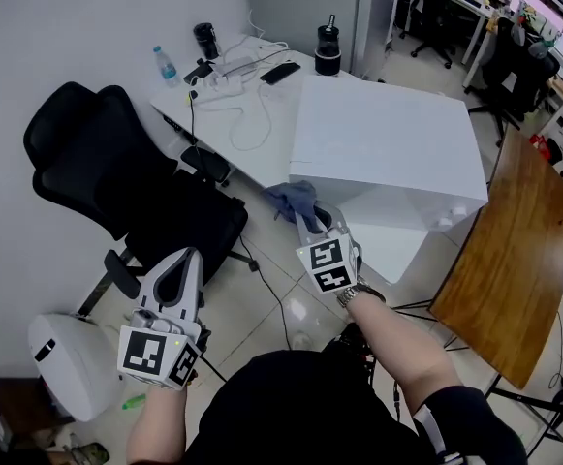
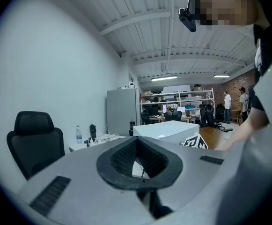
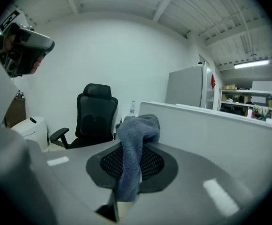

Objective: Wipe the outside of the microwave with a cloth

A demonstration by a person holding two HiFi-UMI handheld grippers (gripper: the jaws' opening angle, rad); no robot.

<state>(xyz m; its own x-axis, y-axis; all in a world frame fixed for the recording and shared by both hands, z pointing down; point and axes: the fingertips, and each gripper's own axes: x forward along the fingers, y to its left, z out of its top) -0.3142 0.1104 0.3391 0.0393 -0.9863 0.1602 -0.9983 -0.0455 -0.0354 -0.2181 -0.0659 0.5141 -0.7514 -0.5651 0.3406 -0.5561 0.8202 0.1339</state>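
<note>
Pale office worktop (image 1: 252, 139) carries the boxy, smooth-skinned white microwave (image 1: 388, 153). My right gripper (image 1: 312, 221) has its fingers clamped on a soft, nubbly blue-grey cloth (image 1: 294, 200) beside the oven's near corner. I'd press it flat and sweep in long strokes (left gripper (image 1: 178, 271) idle, fingers together, empty).

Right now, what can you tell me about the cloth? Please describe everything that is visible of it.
The cloth is blue-grey and looks soft and nubby, like terry or microfibre. It is bunched, not spread flat. The right gripper has its jaws shut on it: one fold bulges above the jaws and the rest hangs between the black pads. It is at the near left corner of the white microwave, close beside its side wall; whether it touches the wall cannot be told.
</note>
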